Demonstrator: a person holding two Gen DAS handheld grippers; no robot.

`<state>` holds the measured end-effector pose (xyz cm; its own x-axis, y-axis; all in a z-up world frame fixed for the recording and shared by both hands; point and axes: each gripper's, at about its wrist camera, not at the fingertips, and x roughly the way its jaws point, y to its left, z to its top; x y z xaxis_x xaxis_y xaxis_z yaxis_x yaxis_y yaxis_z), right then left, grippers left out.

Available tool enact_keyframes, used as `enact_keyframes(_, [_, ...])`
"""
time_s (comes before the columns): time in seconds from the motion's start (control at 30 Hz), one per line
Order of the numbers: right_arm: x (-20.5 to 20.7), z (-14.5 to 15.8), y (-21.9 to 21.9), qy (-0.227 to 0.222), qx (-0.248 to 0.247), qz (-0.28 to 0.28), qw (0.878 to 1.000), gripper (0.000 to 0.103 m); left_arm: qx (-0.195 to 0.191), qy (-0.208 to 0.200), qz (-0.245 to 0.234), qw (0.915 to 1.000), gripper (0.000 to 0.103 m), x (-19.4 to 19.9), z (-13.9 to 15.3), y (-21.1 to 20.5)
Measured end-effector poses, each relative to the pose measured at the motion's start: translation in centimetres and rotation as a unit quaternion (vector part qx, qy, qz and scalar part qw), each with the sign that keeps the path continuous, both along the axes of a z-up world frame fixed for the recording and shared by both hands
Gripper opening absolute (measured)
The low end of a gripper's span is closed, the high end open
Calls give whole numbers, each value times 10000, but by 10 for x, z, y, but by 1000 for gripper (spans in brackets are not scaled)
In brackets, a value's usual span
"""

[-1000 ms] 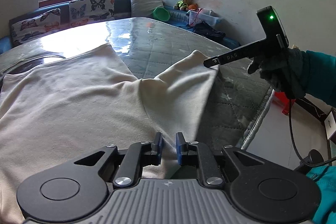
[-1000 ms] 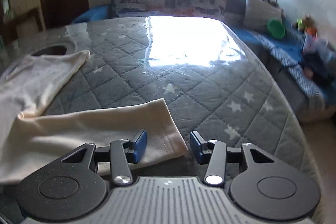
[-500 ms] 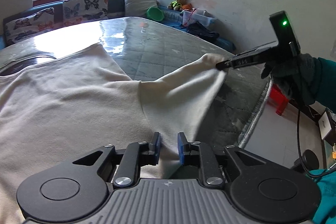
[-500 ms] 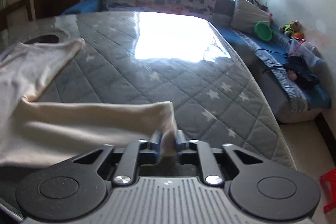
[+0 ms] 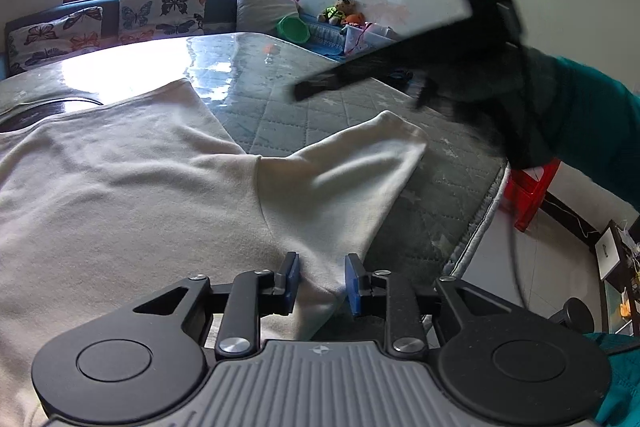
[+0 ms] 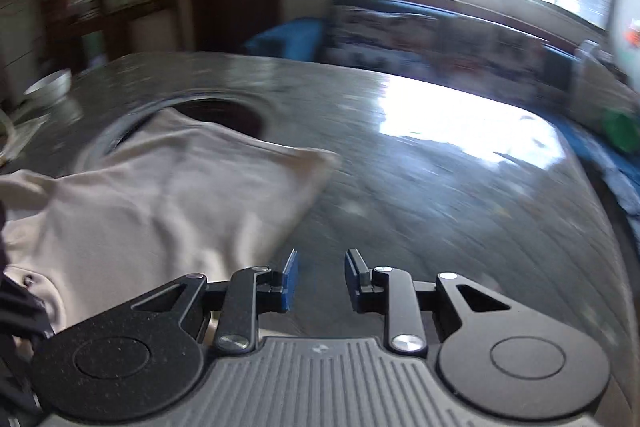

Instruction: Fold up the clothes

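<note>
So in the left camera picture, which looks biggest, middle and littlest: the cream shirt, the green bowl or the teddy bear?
1. Cream shirt: easily the biggest, covering much of the picture.
2. Green bowl: small.
3. Teddy bear: about like the bowl, perhaps a bit smaller; too close to rank surely.

The shirt also lies much nearer the camera, so it looks extra big.

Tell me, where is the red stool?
In the left wrist view the red stool stands on the floor at the right, just past the edge of the quilted mattress, partly hidden behind the person's teal sleeve.
</note>
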<state>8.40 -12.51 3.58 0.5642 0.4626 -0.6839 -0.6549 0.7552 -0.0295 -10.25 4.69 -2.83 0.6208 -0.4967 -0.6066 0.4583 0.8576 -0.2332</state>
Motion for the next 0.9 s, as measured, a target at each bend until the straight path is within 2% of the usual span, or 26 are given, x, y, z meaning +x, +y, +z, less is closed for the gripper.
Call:
enact_keyframes(0.2, [33, -17, 52, 88, -173, 455, 9988, 25, -62, 18, -73, 10000, 28, 3, -1, -1])
enact_keyframes(0.4, [71, -40, 78, 170, -389, 458, 9981, 26, -153, 53, -156, 9997, 28, 7, -2, 1])
enact_keyframes(0.6, [99, -43, 86, 130, -394, 207, 9989, 26, -275, 73, -237, 9993, 28, 8, -5, 1])
enact_keyframes(0.77, [103, -42, 91, 134, -439, 259, 9986, 28, -304, 92, -202, 9993, 29, 10, -5, 0])
enact_keyframes(0.83, [100, -41, 92, 117, -451, 312, 9984, 33, -307, 90, -133, 9994, 29, 9, -2, 3])
enact_keyframes(0.9, [95, -38, 91, 95, -417, 358, 9984, 35, -259, 41, -43, 9996, 33, 8, 2, 8])
